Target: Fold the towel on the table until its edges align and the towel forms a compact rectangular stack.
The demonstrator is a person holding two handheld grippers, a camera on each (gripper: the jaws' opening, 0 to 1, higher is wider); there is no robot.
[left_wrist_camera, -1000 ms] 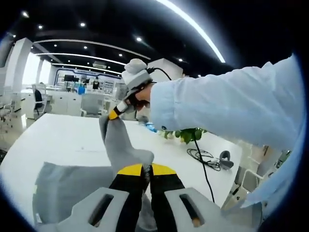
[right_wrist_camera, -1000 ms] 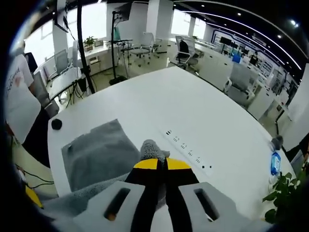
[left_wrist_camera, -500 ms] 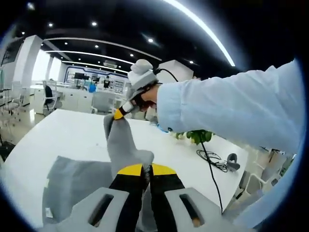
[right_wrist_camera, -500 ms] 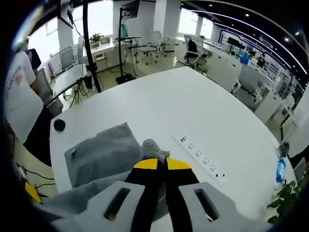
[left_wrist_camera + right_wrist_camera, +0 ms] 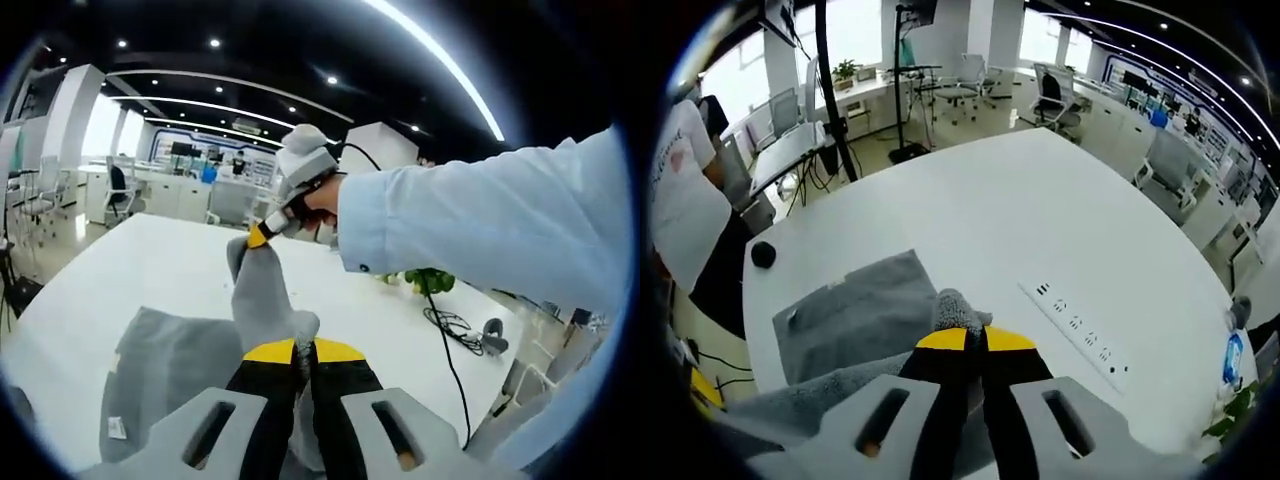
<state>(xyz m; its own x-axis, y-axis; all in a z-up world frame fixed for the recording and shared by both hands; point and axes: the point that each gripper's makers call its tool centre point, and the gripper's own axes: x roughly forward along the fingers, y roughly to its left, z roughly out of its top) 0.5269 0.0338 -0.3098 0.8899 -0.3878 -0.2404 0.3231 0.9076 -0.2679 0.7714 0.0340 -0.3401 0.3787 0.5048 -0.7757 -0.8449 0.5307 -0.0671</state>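
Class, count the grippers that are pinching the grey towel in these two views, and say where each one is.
2. The left gripper clamps a raised towel corner at the bottom of its view; the right gripper clamps another, seen up the fold in the left gripper view.

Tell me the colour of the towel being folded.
Plain grey towel, no pattern; it shows best in the right gripper view, spread on the white table.

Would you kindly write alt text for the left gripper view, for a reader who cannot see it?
The left gripper, jaws shut, pinches a grey towel that is lifted off the white table. Across from it, the right gripper, held by a person's hand in a light blue sleeve, pinches another raised part of the towel. A black cable lies on the table behind.
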